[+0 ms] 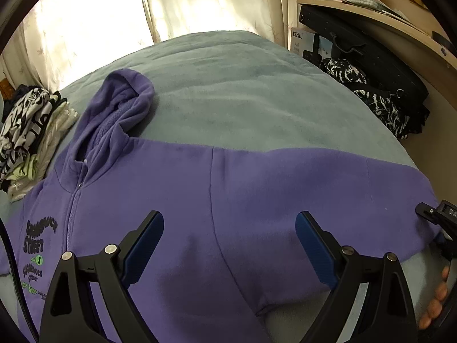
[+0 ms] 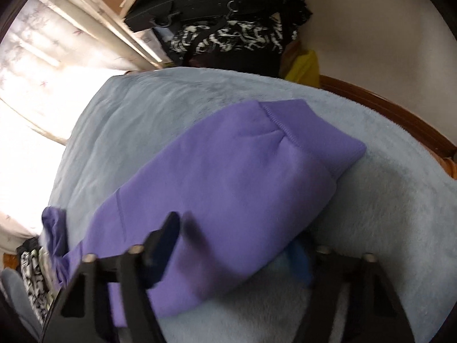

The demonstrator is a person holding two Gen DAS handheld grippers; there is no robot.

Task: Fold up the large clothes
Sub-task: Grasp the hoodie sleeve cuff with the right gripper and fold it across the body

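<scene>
Hoodie — purple fleece, zip front, printed lettering on the chest — lies face up and spread across the near half of the bed, hood pointing toward the far edge by the curtain. One sleeve runs out toward the bed's right edge, its ribbed cuff lying short of the wooden bed frame. A stack of folded clothes sits at the bed's left edge, beside the hood.

Left gripper: jaws wide apart, hovering over the shoulder seam and underarm area, nothing between the pads, no contact evident.

Right gripper: blurred; jaws part-way in, straddling the lower edge of the sleeve. One finger lies over the fabric, the other shows at or under the hem. Whether the pads press on the cloth cannot be told from the right wrist view, so no grip is confirmed.

Assessment — the step in hand appears to be the first fold: taking up the outstretched sleeve to bring it across the body. Garment is otherwise unfolded; task is at an early stage.

Next move calls for a firm pinch on the sleeve's edge by the right gripper, a matching hold near the shoulder by the left, then a lift and carry inward toward the zip, keeping the thick fleece flat.
</scene>
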